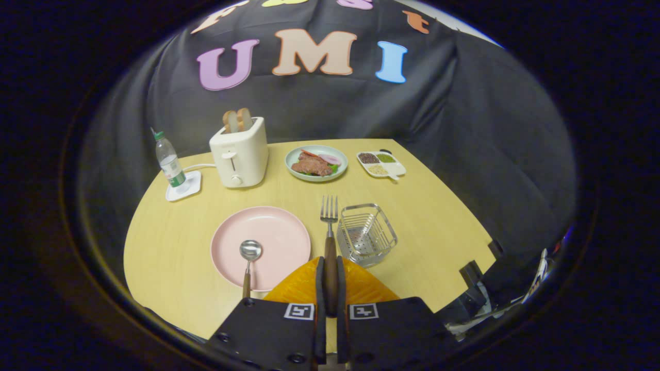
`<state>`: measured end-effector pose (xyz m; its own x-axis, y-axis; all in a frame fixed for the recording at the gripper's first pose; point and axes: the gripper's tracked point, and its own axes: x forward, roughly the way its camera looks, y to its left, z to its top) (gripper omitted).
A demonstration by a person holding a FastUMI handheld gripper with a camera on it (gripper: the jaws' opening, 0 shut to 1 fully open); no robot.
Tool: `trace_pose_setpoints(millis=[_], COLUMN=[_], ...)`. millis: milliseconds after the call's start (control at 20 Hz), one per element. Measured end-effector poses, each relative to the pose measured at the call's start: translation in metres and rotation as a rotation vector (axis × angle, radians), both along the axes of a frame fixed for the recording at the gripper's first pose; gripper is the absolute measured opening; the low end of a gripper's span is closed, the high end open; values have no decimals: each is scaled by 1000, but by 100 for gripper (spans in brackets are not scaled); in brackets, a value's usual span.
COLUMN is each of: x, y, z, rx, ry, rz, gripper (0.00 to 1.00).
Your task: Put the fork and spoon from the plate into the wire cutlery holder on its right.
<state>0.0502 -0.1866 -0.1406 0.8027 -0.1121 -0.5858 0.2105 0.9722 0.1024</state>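
The gripper [330, 288] has two broad, flat carriage blocks set side by side, dark and matte, each with a square black-and-white fiducial marker near its inner top corner. Round screw heads sit along the blocks' outer and lower edges. Two narrow upright fingers [319, 288] rise from the inner edges, backed by ribbed, wedge-shaped panels.

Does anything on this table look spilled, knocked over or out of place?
Nothing stands out. The gripper is shut on the fork, held beside the upright wire holder. The spoon lies on the pink plate; nothing is spilled or tipped.
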Motion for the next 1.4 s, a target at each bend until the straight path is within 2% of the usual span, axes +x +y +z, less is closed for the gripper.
trace_pose_setpoints(millis=[150, 450, 950, 1200, 1400], x=[-12, -15, -28, -13, 3], y=[-5, -3, -16, -29, -41], z=[-10, -12, -13, -18, -39], rx=[58, 142, 139, 153, 120], ry=[80, 131, 144, 208, 335], rz=[-77, -131, -146, -176, -160], gripper=[11, 11, 11, 11, 11])
